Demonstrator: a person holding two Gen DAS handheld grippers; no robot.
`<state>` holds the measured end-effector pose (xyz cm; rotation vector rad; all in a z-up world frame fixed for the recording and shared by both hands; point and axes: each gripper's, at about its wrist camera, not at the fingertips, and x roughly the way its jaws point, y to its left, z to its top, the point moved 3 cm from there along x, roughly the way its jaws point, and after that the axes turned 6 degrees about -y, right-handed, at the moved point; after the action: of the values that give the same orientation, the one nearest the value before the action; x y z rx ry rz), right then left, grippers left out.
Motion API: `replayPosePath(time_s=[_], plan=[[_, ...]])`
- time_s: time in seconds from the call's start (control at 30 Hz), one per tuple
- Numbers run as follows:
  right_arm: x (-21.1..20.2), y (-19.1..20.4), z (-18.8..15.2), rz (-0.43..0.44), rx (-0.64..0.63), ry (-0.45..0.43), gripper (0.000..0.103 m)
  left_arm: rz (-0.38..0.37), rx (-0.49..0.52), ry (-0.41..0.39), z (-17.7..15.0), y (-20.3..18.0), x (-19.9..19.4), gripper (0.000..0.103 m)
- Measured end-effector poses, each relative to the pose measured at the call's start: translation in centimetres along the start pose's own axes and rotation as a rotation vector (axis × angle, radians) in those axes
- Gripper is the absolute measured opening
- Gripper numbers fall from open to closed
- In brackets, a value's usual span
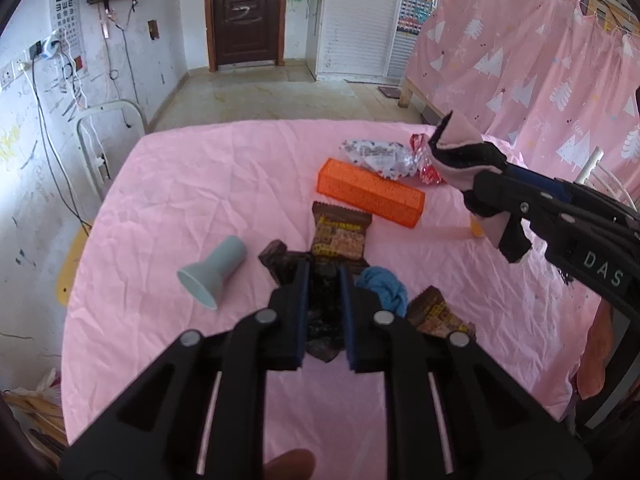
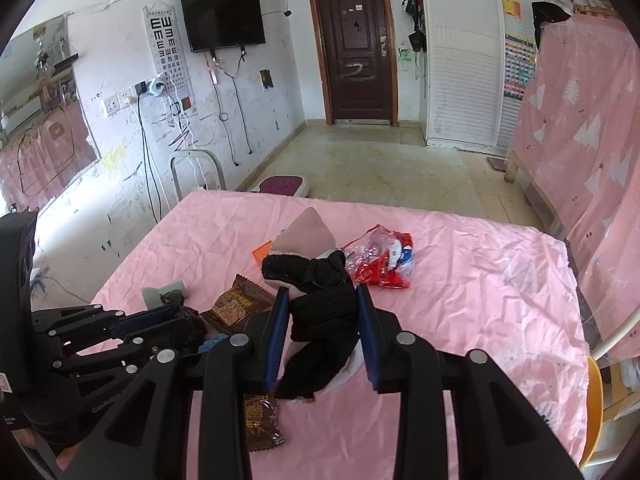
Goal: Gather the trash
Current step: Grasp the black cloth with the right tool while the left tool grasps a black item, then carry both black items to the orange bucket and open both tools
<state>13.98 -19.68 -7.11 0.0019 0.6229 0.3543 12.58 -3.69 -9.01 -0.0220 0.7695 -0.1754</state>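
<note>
Your left gripper (image 1: 324, 276) clamps a dark crumpled wrapper (image 1: 322, 312) at frame centre, your right gripper (image 2: 322, 308) grips a black-and-pink sock (image 2: 320, 312); brown wrappers (image 1: 340, 236) and foil packets (image 1: 378, 158) remain uncollected.

I count three brown snack wrappers (image 1: 340, 236), one orange plastic box (image 1: 370, 192), one pale blue plastic funnel-shaped cup (image 1: 214, 276), one silver foil bag (image 1: 378, 158), one red wrapper (image 2: 384, 266), one blue knitted cloth (image 1: 384, 294).
</note>
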Motion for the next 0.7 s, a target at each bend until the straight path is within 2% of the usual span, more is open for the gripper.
replayPosePath(time_s=[0.33,0.7], plan=[[-2.7,-2.8,0.1,-0.027,0.05,-0.052,0.023,0.018,0.034,-0.085,2.4,-2.0,-3.1,0.013],[-7.1,-8.8,-0.9,-0.084,0.128,-0.12,0.023,-0.009,0.112,-0.136,5.1,-8.5,-4.5,0.013]])
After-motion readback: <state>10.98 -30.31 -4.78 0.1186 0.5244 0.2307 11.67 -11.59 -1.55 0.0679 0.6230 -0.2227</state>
